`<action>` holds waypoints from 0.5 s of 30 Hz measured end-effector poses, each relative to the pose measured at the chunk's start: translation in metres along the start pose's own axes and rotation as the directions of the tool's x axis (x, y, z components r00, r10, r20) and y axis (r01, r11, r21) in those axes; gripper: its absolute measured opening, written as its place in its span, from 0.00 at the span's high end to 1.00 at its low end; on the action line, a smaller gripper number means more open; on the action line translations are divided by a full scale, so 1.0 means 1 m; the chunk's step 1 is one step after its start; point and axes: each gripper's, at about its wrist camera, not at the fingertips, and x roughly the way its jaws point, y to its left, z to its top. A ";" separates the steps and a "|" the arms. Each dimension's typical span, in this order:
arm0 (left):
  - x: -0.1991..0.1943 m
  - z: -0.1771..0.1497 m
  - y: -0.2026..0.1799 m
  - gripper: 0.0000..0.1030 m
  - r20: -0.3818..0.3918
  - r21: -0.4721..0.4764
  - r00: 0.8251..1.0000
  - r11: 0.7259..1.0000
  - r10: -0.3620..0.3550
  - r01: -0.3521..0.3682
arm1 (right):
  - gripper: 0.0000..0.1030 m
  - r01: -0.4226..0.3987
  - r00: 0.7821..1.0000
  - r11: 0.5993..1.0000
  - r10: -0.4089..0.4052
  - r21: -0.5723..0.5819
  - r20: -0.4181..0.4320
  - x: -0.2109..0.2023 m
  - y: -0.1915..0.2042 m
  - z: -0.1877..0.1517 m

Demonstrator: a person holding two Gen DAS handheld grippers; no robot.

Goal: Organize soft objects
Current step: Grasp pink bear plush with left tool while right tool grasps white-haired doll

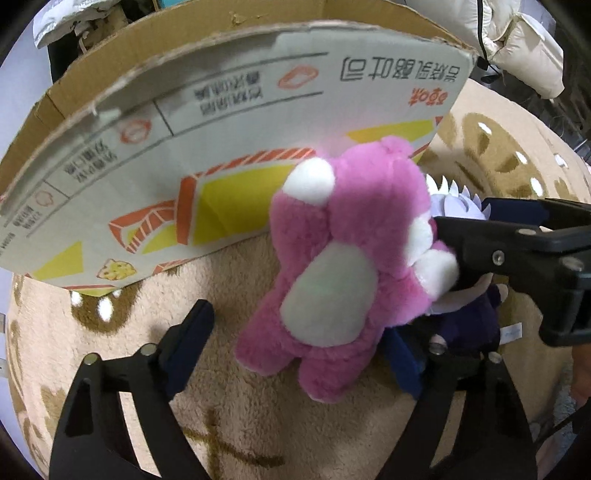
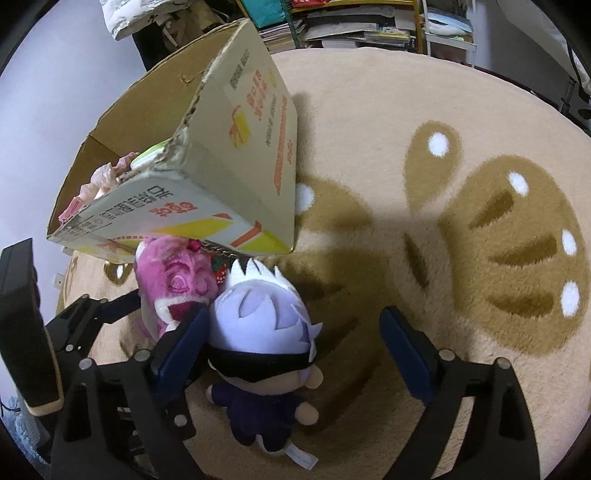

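Observation:
A pink plush bear [image 1: 332,258] with white belly and paws lies on the beige rug, between the fingers of my left gripper [image 1: 295,354], which is open around its lower body. The bear's face shows in the right wrist view [image 2: 177,288]. A white-haired doll in dark clothes [image 2: 262,347] lies beside the bear, between the wide-open fingers of my right gripper [image 2: 291,354]. The right gripper's fingers [image 1: 480,243] reach in from the right in the left wrist view, over the doll [image 1: 458,317]. An open cardboard box [image 1: 221,122] stands behind them.
The box [image 2: 236,155] holds pink and green soft items [image 2: 110,177]. The round beige rug [image 2: 443,184] has brown paw patterns. Shelves with books [image 2: 351,26] stand at the back. A white padded jacket [image 1: 517,40] lies at the far right.

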 end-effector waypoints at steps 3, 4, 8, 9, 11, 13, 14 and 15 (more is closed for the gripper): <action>0.001 0.001 -0.002 0.26 0.011 -0.007 1.000 1.000 -0.010 0.010 | 0.16 -0.022 1.000 1.000 0.022 -0.005 -0.005 0.000 0.003 -0.001; 0.001 0.001 -0.003 0.29 0.014 -0.001 1.000 1.000 -0.014 0.014 | 0.20 -0.029 1.000 1.000 0.029 -0.009 -0.007 0.000 0.004 -0.002; -0.002 -0.002 -0.009 0.38 0.023 0.021 1.000 1.000 -0.012 0.012 | 0.26 -0.045 0.999 0.999 0.045 -0.017 -0.013 0.003 0.012 -0.004; -0.004 -0.003 -0.009 0.39 0.025 0.026 1.000 1.000 -0.006 0.005 | 0.27 -0.051 0.999 0.999 0.050 -0.019 -0.015 0.003 0.012 -0.004; -0.005 -0.003 -0.010 0.41 0.024 0.033 1.000 0.999 0.004 -0.005 | 0.29 -0.060 0.998 0.998 0.060 -0.023 -0.020 0.004 0.015 -0.006; -0.007 -0.005 -0.012 0.42 0.021 0.030 1.000 0.999 0.011 -0.012 | 0.34 -0.075 0.997 0.997 0.074 -0.029 -0.026 0.006 0.017 -0.007; -0.008 -0.005 -0.012 0.42 0.019 0.026 1.000 1.000 0.014 -0.015 | 0.40 -0.091 0.996 0.995 0.090 -0.032 -0.030 0.006 0.019 -0.008; -0.008 -0.005 -0.013 0.42 0.017 0.023 1.000 1.000 0.017 -0.018 | 0.44 -0.107 0.994 0.994 0.105 -0.037 -0.033 0.007 0.021 -0.008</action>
